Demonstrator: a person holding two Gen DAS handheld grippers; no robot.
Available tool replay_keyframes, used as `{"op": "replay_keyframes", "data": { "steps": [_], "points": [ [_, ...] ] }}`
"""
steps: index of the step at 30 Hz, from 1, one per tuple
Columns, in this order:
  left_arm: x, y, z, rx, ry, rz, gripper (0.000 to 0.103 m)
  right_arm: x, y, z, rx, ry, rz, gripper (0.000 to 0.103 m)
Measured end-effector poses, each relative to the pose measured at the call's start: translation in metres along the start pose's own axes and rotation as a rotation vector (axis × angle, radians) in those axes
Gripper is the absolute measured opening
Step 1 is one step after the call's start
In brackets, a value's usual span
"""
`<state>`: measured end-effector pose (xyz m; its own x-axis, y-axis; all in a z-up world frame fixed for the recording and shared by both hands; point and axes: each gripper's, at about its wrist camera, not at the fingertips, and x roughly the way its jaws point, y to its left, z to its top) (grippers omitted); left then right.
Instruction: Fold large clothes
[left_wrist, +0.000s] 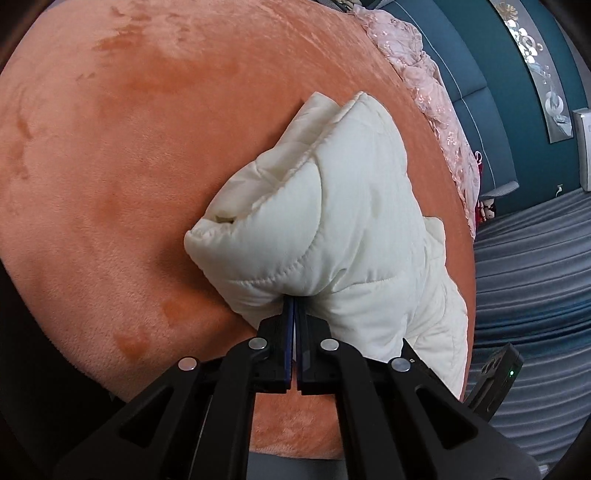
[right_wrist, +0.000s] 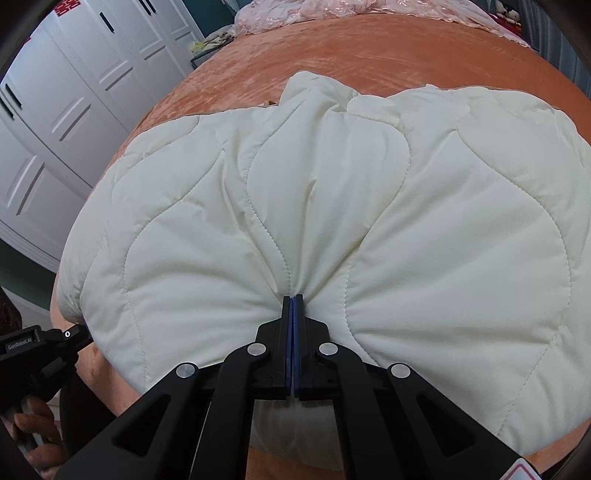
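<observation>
A cream quilted padded jacket (right_wrist: 332, 206) lies spread on an orange plush bed cover (right_wrist: 388, 51). My right gripper (right_wrist: 293, 297) is shut on a pinch of its near edge, and the fabric gathers into folds at the fingertips. In the left wrist view, my left gripper (left_wrist: 294, 300) is shut on a bunched end of the same cream jacket (left_wrist: 314, 221), held a little above the orange cover (left_wrist: 110, 184). The left gripper's black body (right_wrist: 33, 354) and the hand on it show at the lower left of the right wrist view.
Pink lace fabric (left_wrist: 432, 85) is piled along the far side of the bed, in front of a teal padded headboard (left_wrist: 476, 62). White wardrobe doors (right_wrist: 66, 110) stand to the left of the bed. A grey striped floor (left_wrist: 535, 277) lies past the bed's right edge.
</observation>
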<state>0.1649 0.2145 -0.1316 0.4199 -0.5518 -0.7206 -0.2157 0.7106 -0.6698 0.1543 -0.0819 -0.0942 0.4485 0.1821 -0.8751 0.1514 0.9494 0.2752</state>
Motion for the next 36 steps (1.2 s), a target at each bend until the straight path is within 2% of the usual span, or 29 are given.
{"op": "replay_keyframes", "data": {
  "steps": [3,6,7,8,10,12,15,19,21,25,28,29,32,36],
  "points": [
    [-0.006,0.002,0.001,-0.053,0.017,-0.051,0.000,-0.001,0.002,-0.001,-0.002,0.001,-0.004,0.000],
    [-0.026,0.000,-0.009,-0.009,0.012,-0.104,0.001,-0.001,0.002,0.000,-0.006,0.004,-0.003,0.000],
    [-0.031,0.000,-0.011,-0.007,0.016,-0.125,0.009,-0.001,0.002,0.000,-0.006,0.002,-0.004,0.000],
    [-0.033,0.000,-0.013,-0.008,0.019,-0.140,0.021,0.000,0.002,0.000,-0.008,0.000,-0.006,0.000],
    [-0.033,-0.001,-0.014,-0.009,0.005,-0.140,0.034,0.000,0.002,0.000,-0.005,-0.005,-0.011,0.000],
    [-0.027,-0.002,-0.010,-0.029,-0.007,-0.123,0.036,0.000,0.004,-0.001,-0.006,-0.003,-0.016,0.000],
    [-0.015,0.002,-0.003,-0.083,-0.010,-0.139,0.044,0.000,0.005,0.000,-0.012,0.004,-0.014,0.000],
    [0.001,-0.005,0.003,-0.081,-0.020,-0.144,0.060,0.000,0.004,0.001,-0.005,0.003,-0.014,0.000],
    [0.002,-0.010,0.003,-0.080,-0.020,-0.123,0.062,0.000,0.005,0.001,-0.004,0.001,-0.017,0.000],
    [-0.022,-0.009,-0.003,-0.061,-0.033,-0.118,0.066,0.001,0.005,0.001,-0.003,0.005,-0.009,0.000],
    [-0.035,0.008,-0.005,-0.100,-0.059,-0.086,0.077,0.002,0.004,0.000,-0.003,-0.002,-0.011,0.000],
    [-0.036,0.014,-0.004,-0.114,-0.069,-0.080,0.078,0.002,0.004,0.000,-0.001,-0.006,-0.013,0.000],
    [-0.027,0.025,0.002,-0.154,-0.058,-0.072,0.078,0.002,0.004,-0.001,0.004,-0.009,-0.014,0.000],
    [-0.006,0.022,0.009,-0.120,-0.051,-0.042,0.078,0.002,0.002,0.000,0.007,-0.002,-0.008,0.000]
  ]
}}
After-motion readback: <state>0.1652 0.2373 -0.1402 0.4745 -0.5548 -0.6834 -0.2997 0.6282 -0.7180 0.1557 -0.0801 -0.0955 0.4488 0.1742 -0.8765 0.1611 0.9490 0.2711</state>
